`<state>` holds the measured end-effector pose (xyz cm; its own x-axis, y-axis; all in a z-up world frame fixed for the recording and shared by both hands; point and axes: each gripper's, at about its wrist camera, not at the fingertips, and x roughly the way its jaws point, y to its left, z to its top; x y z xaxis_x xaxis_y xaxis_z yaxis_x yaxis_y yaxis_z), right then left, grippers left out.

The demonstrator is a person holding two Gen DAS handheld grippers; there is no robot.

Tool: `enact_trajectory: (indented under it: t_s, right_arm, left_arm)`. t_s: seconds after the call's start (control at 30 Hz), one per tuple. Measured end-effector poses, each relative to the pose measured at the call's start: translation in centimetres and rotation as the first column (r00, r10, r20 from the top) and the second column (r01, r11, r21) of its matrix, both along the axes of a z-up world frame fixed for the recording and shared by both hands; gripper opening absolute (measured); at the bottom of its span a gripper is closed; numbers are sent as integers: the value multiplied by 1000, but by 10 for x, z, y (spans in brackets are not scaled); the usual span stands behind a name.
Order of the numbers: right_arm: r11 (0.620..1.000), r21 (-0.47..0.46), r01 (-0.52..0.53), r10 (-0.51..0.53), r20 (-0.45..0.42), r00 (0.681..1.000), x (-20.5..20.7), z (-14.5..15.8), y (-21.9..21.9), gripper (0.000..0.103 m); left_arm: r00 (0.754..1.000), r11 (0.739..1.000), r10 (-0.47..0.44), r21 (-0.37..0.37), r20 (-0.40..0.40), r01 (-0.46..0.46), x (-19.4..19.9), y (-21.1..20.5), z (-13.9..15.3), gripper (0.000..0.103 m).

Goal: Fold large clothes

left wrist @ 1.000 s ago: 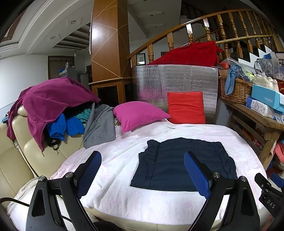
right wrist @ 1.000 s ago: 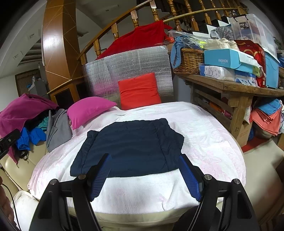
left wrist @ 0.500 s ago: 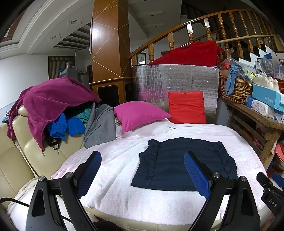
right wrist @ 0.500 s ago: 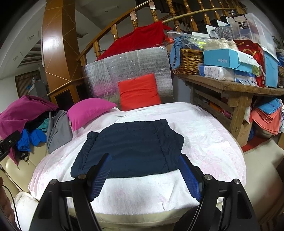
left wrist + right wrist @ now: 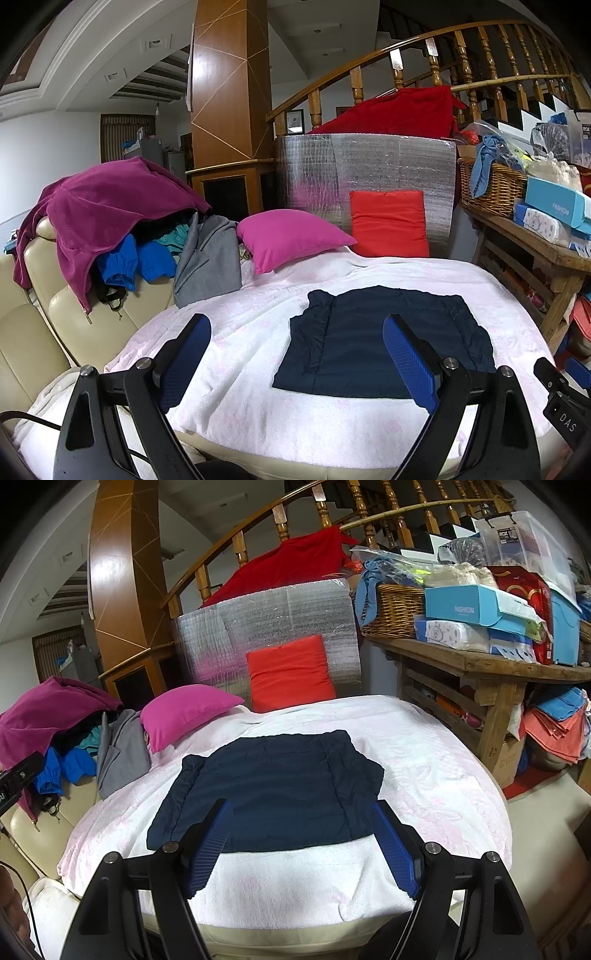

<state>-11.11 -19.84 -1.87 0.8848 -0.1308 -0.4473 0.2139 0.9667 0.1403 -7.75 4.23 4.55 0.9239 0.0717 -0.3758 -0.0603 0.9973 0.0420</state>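
While both claws gape: one navy garment [image 5: 273, 790], two pillows.

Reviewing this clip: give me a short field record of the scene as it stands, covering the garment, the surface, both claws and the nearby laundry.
garment: navy garment, lying flat, side edges folded inward
surface: white-pink blanket over a cream sofa
left claw: open, empty, short of the garment
right claw: open, empty, at the garment's near edge
unfolded pile: magenta garment on top of blue and grey clothes, on the sofa back
cushions: pink pillow, red cushion, behind the garment
fold status: partly folded, not yet finished
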Motion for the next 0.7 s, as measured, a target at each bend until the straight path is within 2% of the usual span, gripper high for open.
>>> enact_trajectory:
  t_s: [0.5,0.63,0.7]
  right_arm:
    - [1000,-29,10,-10,-3,1000,24,9,0,80]
    - [999,-37,-6,6,-12,1000,36,9,-4,80]
    - [1000,-31,-3,3,-12,1000,47,12,-14,80]
  left_arm:
    - [1000,999,13,-37,-27,-14,27,9,-7,95]
    - [997,998,-32,-49,-65,29,43,11,-12,95]
    - [989,992,-101,-80,-106,93,60,16,-17,95]
